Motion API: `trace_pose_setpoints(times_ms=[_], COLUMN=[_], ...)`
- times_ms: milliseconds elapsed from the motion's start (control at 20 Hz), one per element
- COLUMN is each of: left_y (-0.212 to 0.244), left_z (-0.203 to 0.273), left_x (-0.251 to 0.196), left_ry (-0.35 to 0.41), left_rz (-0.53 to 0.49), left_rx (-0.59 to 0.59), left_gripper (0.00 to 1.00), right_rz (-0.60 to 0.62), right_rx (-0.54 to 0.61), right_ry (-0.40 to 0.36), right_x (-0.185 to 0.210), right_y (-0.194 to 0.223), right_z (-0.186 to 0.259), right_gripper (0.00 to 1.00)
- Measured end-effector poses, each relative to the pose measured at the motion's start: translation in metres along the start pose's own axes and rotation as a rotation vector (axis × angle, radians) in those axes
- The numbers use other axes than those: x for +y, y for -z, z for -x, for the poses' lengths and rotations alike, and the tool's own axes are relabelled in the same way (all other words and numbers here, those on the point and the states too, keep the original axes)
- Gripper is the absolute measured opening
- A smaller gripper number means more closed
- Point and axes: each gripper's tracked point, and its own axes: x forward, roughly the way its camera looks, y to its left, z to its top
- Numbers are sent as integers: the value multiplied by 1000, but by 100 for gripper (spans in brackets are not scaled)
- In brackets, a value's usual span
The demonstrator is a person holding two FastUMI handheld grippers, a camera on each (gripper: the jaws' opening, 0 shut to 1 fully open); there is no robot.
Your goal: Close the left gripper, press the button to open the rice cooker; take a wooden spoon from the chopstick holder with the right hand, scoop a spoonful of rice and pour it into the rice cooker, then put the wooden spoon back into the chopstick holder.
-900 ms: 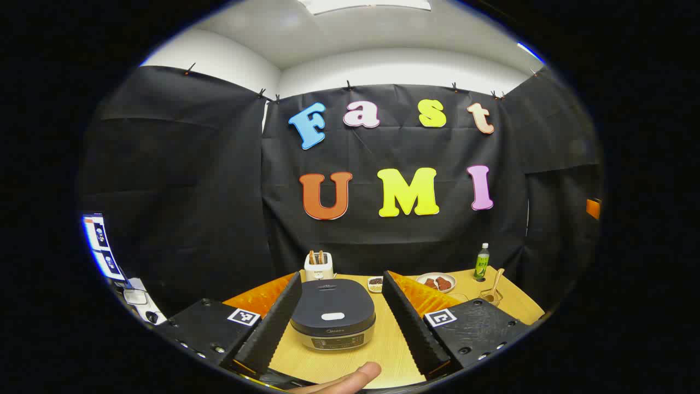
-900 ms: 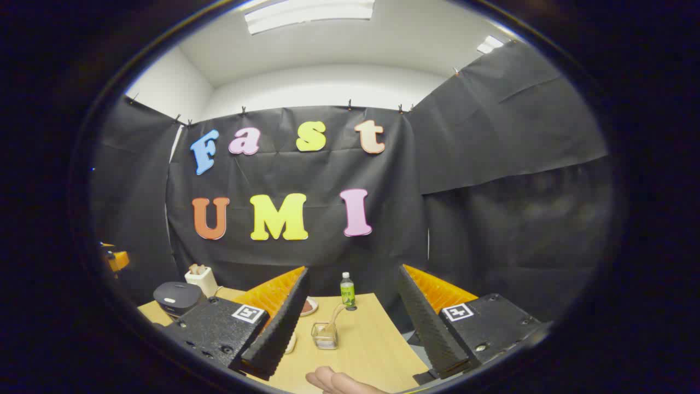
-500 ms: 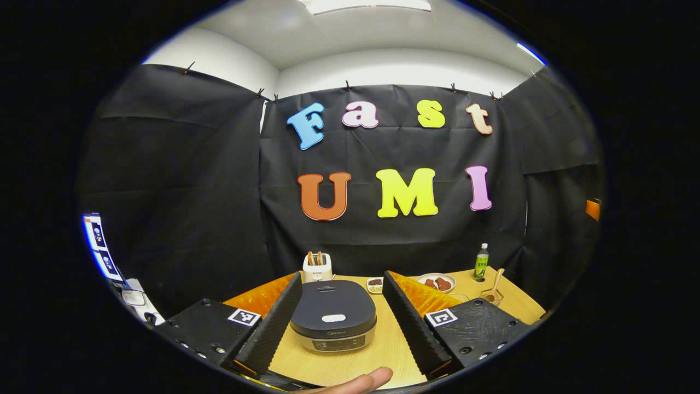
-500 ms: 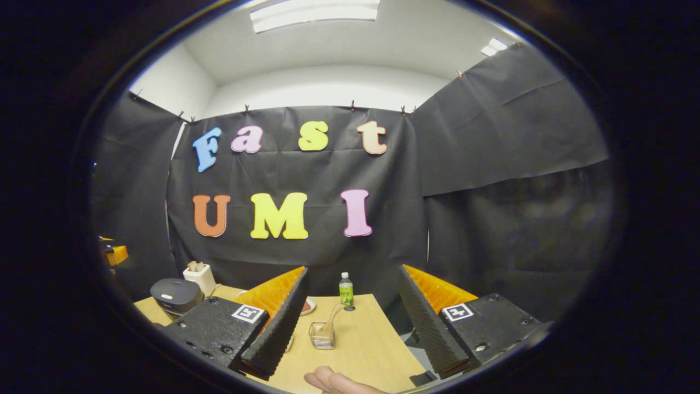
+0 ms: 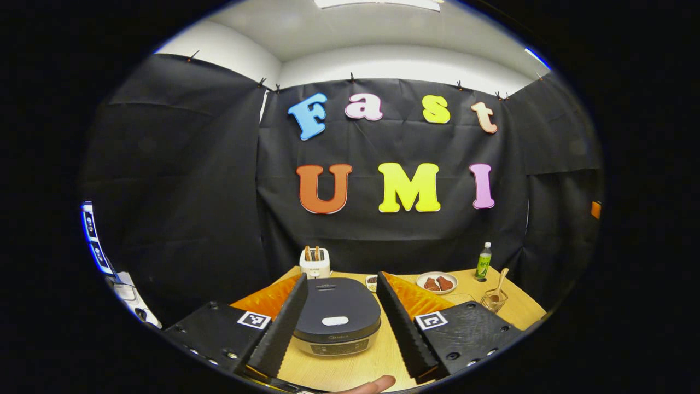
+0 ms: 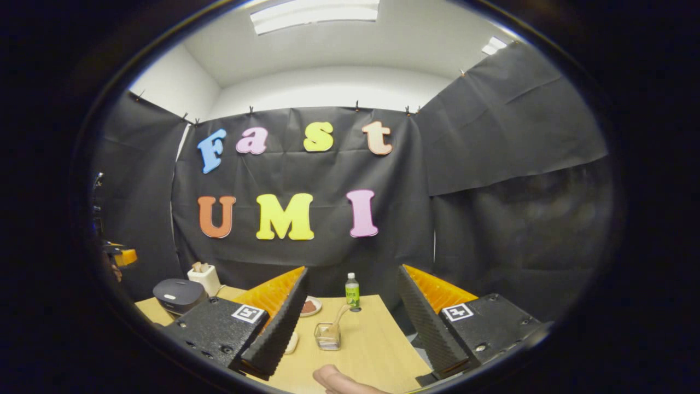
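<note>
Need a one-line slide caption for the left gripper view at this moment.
Left gripper open, framing the closed rice cooker on the table, wooden spoon off to the right.

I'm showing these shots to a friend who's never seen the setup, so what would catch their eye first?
Probably the dark rice cooker with its lid down, sitting on the wooden table right between the open fingers of the left claw. Next, the right claw, also open, framing a small clear holder with a wooden spoon leaning in it. A green bottle stands behind that near the table's far edge.
</note>
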Motion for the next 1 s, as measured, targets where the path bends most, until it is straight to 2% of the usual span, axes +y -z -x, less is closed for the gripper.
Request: trace_pose_setpoints(times_ms=[50, 100, 200, 250, 350, 400, 450, 500, 550, 650, 700, 850, 1000], left_y=[7, 15, 25, 33, 50, 54, 68, 69, 77, 87, 97, 130, 145], left_z=[-5, -12, -24, -30, -38, -44, -56, -58, -63, -70, -78, -99, -113], left_x=[0, -2, -1, 3, 0, -4, -5, -5, -2, 5, 8, 13, 17], left_ry=[7, 20, 17, 6, 9, 30, 35, 25, 19, -9, -28, -46, -61], left_rz=[-4, -17, -41, -51, -72, -76, -63, -49, -46, -50, -40, 30, 58], left_rx=[23, 46, 78, 100, 159, 182, 211, 243, 267, 304, 343, 457, 506], left_gripper=[67, 69, 51, 55, 41, 42, 47, 1, 8, 7, 0, 0, 0], right_rz=[0, -1, -2, -1, -11, -28, -37, -38, -32, -14, -5, 24, 56], right_rx=[0, -1, 3, 10, 24, 32, 39, 45, 48, 48, 47, 26, -6], right_ry=[-3, -8, -14, -13, -19, -23, -31, -36, -37, -37, -41, -53, -65], right_x=[1, 2, 2, 0, 1, 2, 4, 6, 6, 6, 7, 11, 15], right_y=[2, 2, 7, 11, 15, 17, 18, 19, 22, 23, 25, 24, 24], right_z=[-1, -2, -4, -6, -8, -8, -10, -10, -10, -10, -10, -9, -6], right_gripper=[99, 100, 99, 100, 100, 100, 100, 100, 100, 99, 100, 99, 99])
